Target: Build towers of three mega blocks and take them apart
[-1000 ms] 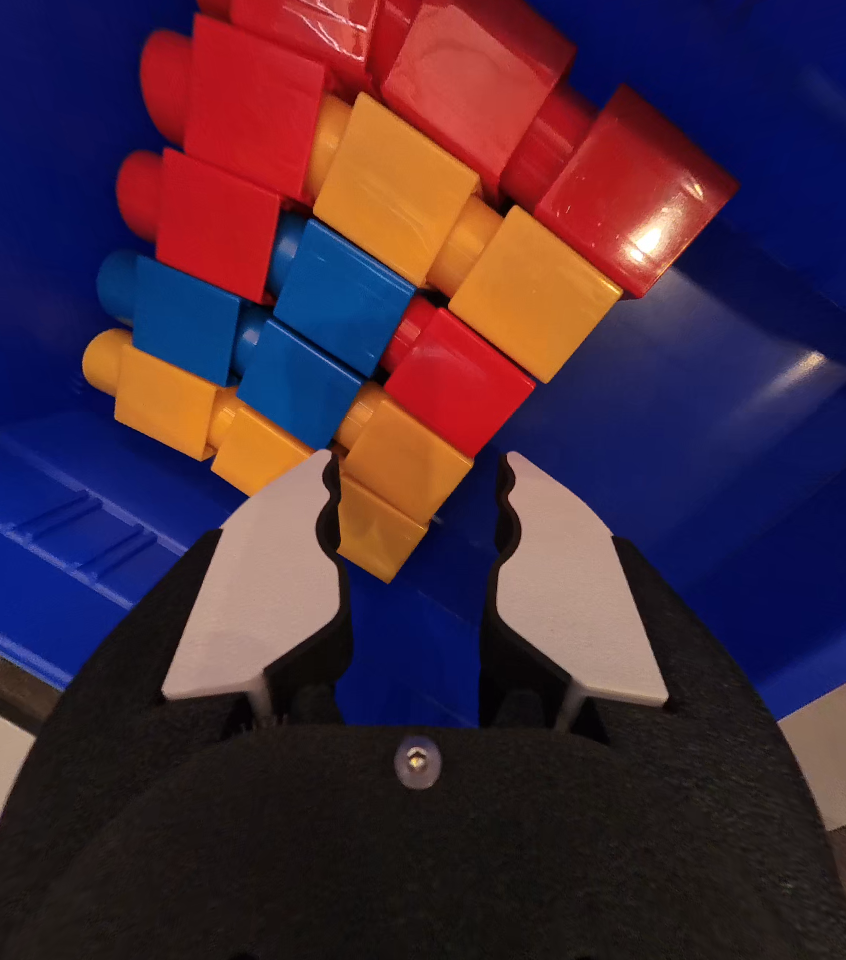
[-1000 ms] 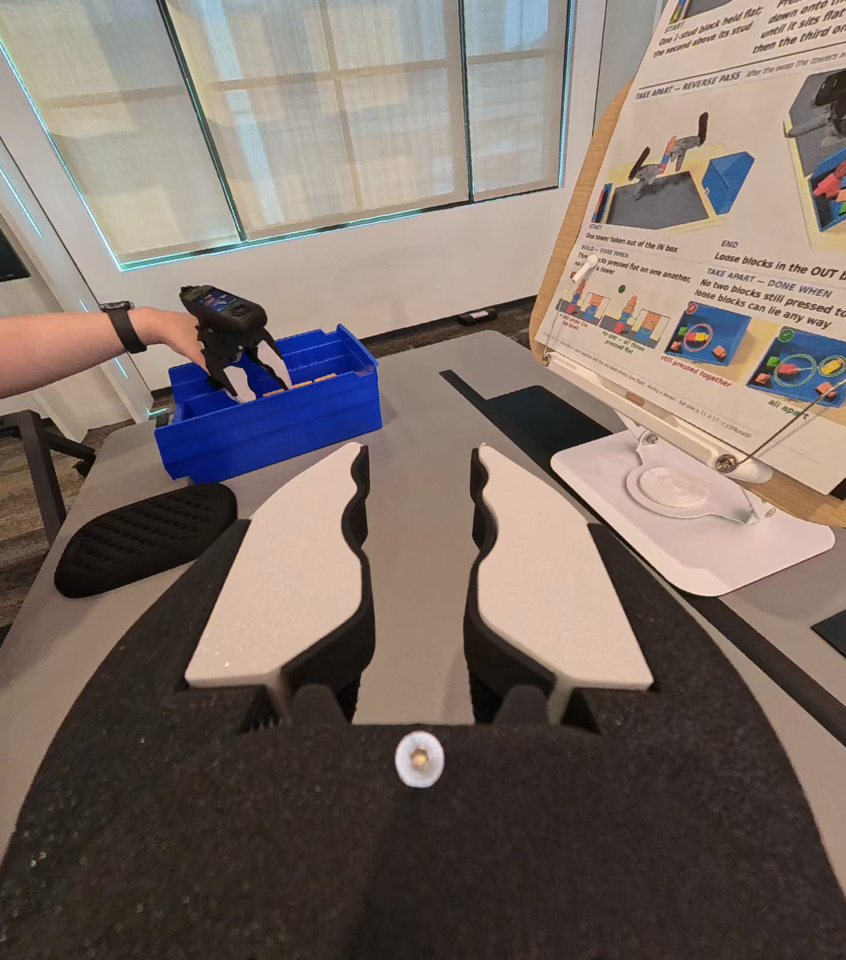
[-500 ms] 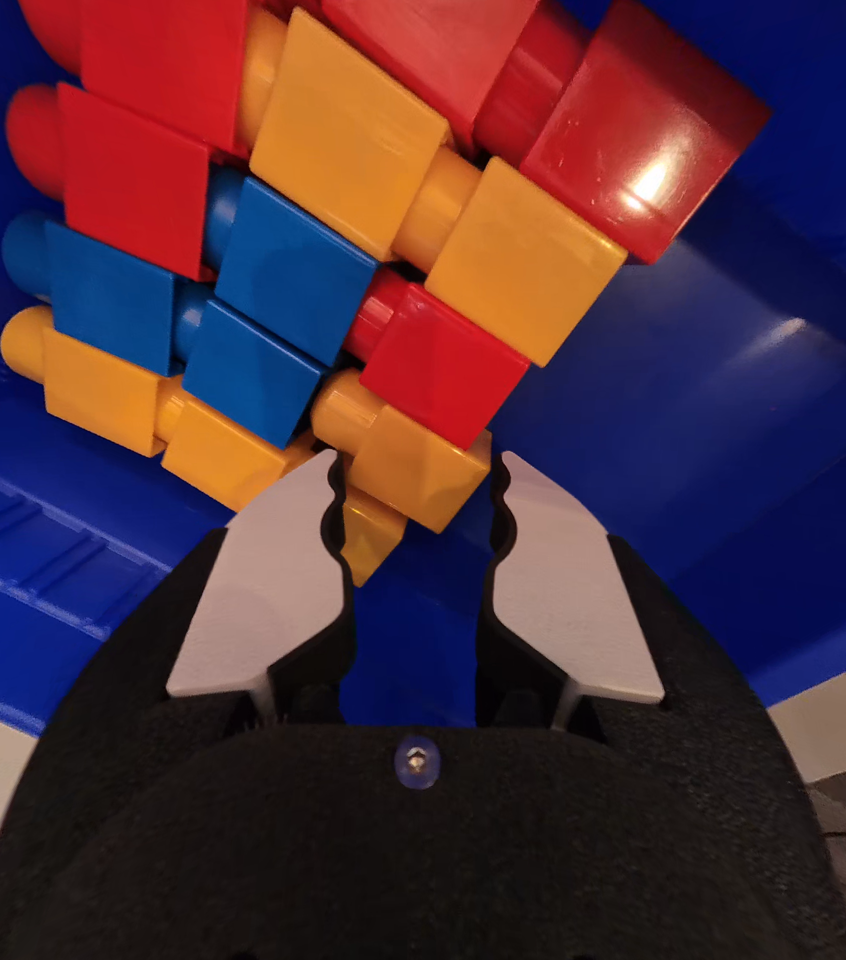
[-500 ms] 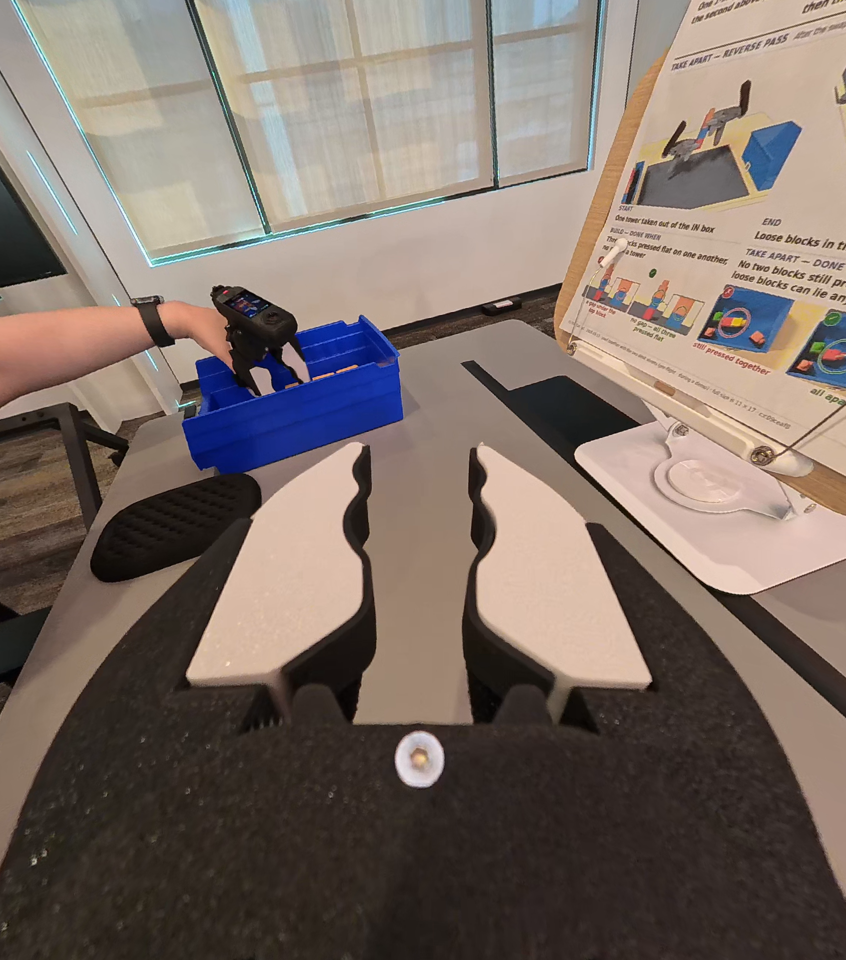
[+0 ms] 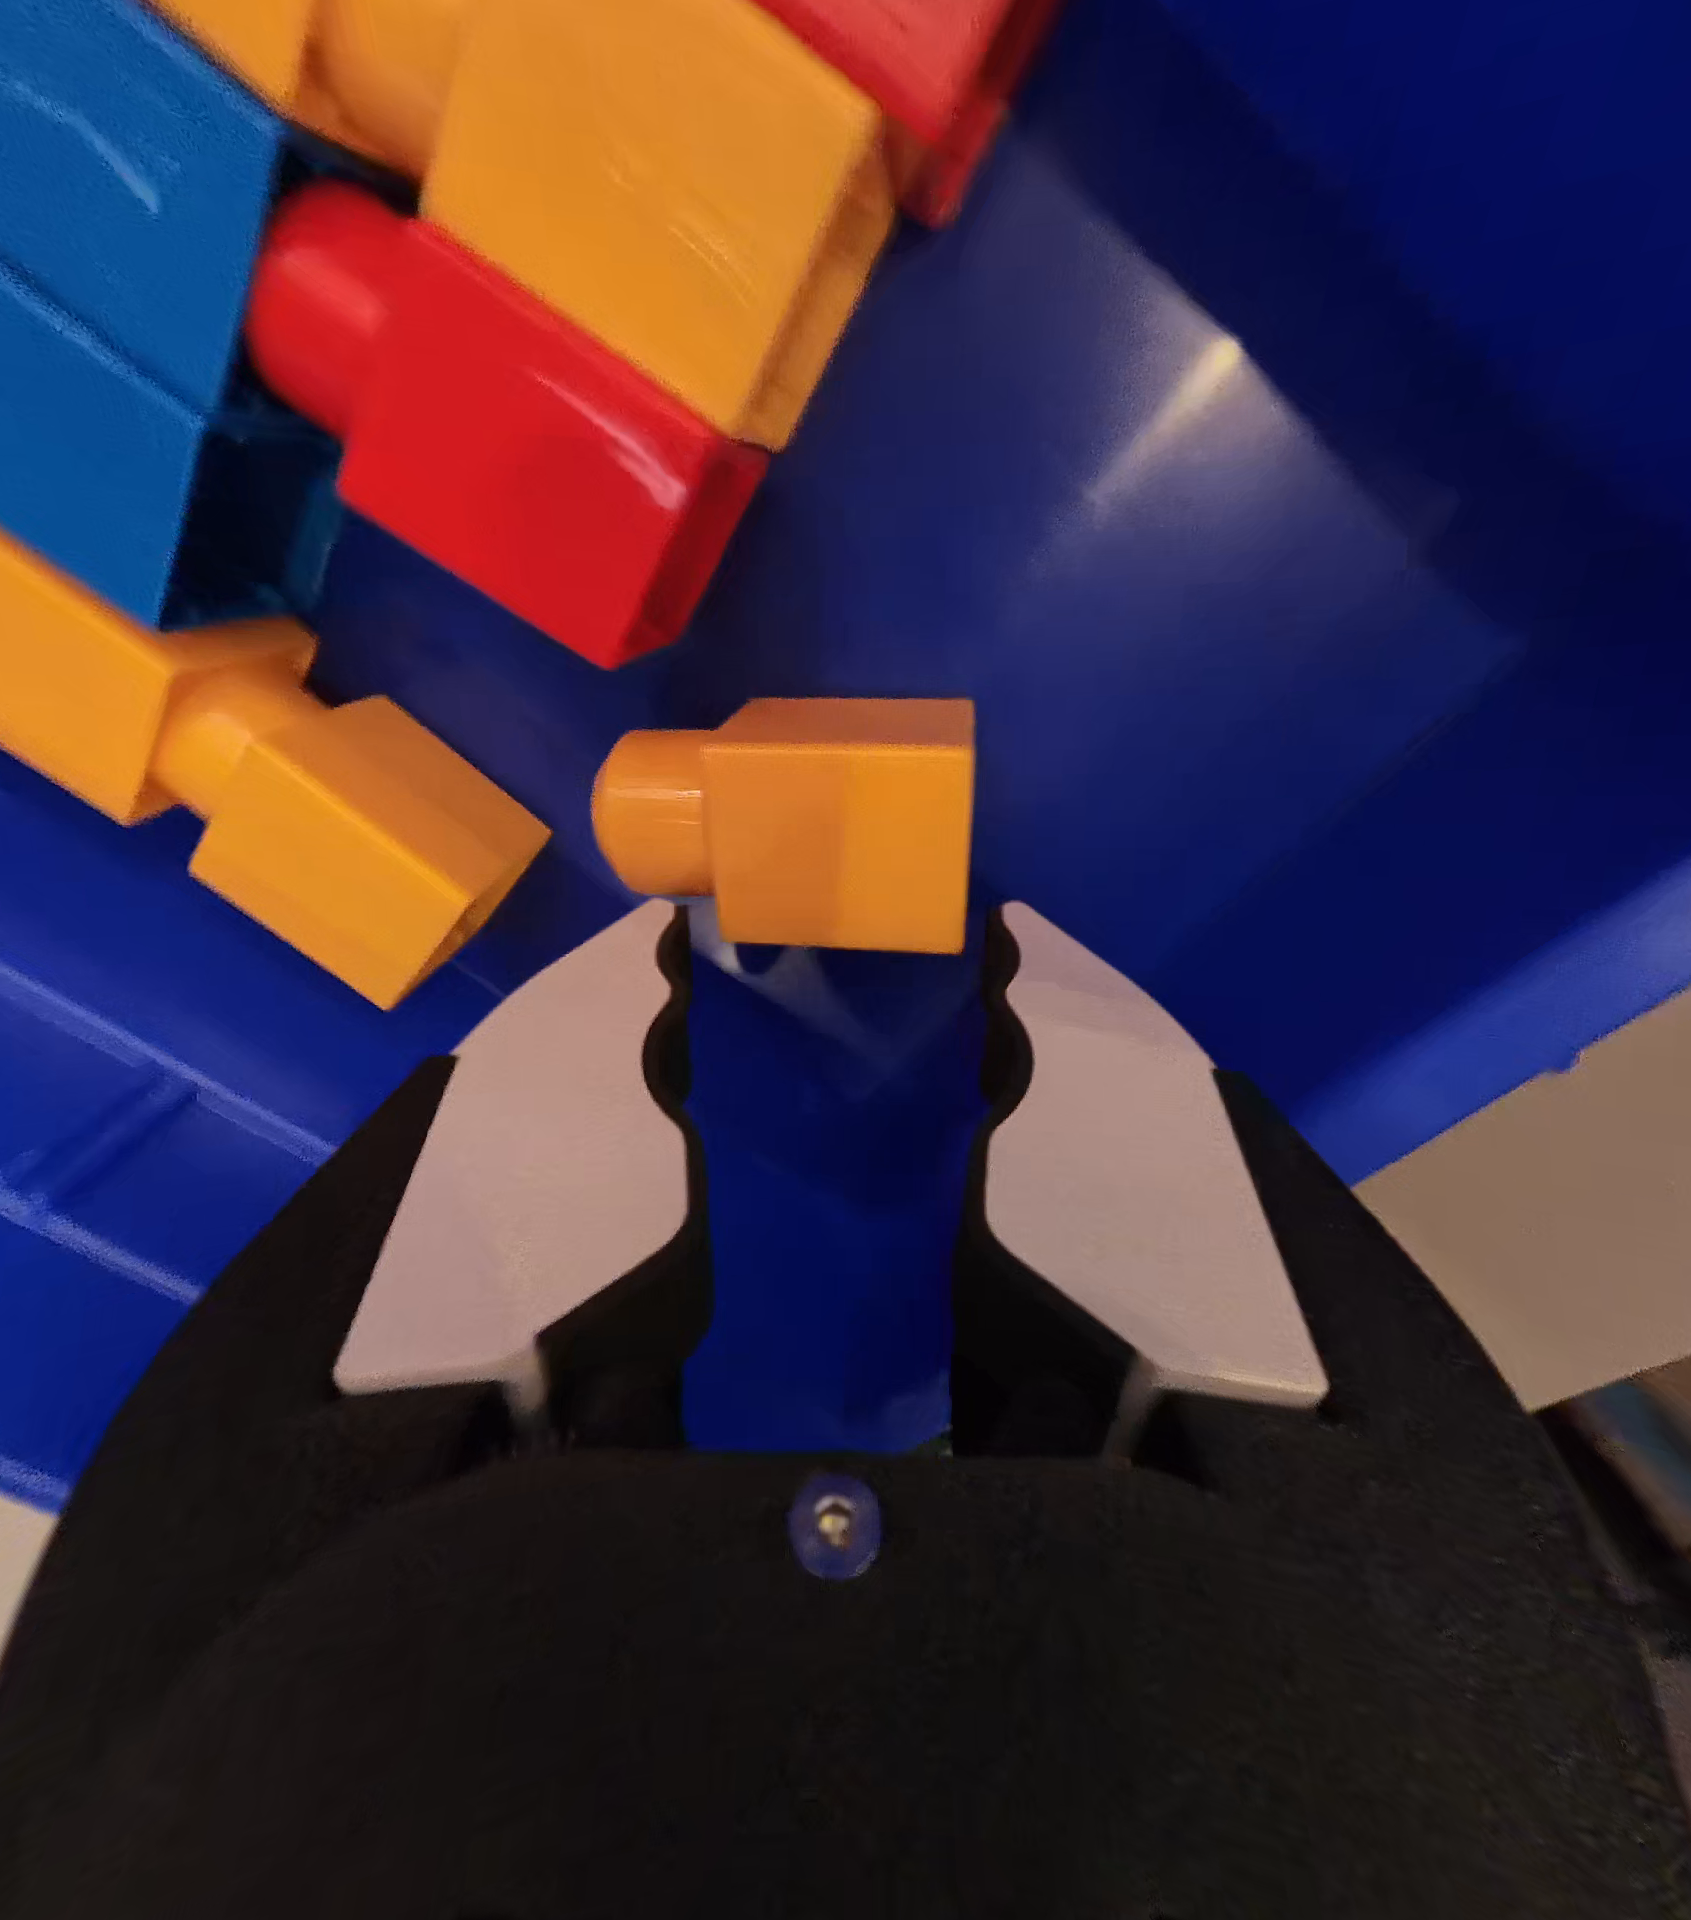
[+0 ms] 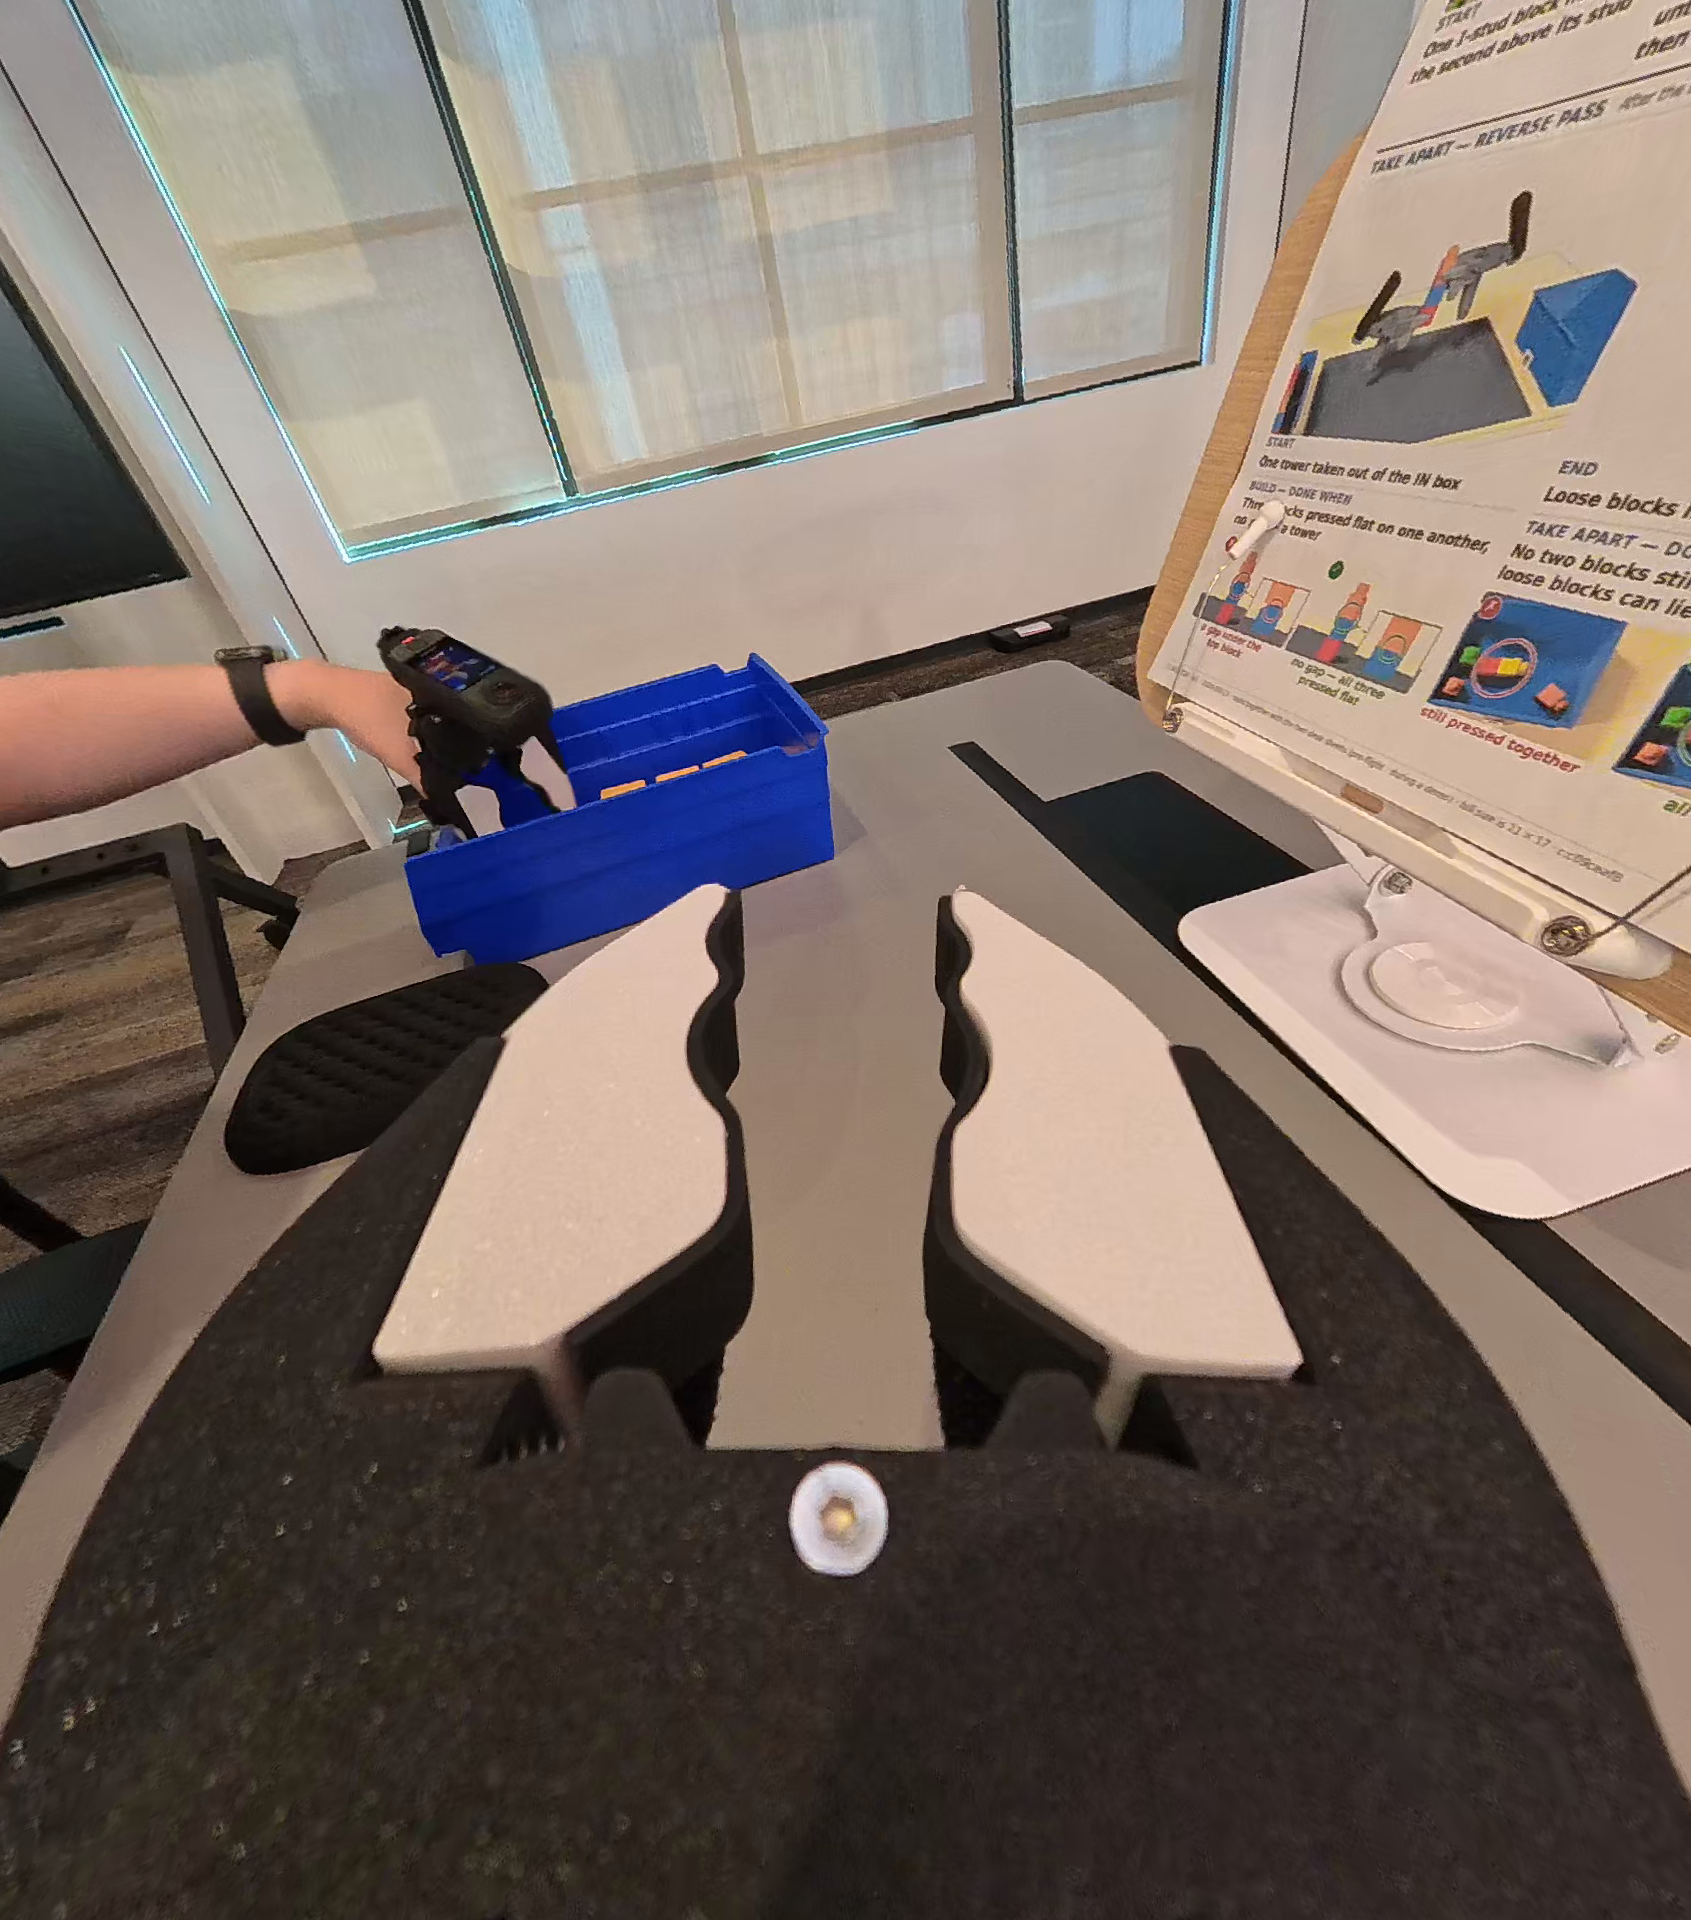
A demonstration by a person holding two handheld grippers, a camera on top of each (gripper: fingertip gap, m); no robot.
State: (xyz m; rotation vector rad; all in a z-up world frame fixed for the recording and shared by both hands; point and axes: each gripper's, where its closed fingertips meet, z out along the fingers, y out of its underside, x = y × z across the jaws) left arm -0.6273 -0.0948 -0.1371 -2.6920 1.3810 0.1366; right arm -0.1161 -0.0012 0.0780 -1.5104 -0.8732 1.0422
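the left claw [image 5: 830, 925] grips a single orange block [image 5: 820, 826] by its tips, low inside the blue bin [image 5: 1340, 520], stud pointing left across the fingers. the right claw [image 6: 836, 914] (narrowly parted, holding nothing) hovers over the desk [image 6: 882, 790], well apart.

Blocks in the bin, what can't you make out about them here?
Left wrist view: the stacked blocks are motion-blurred and cut off by the top and left edges, so no count.
Right wrist view: the near wall of the blue bin hides most of its contents; only orange tops show.
Same view: the orange block in the left tool is too small to find.
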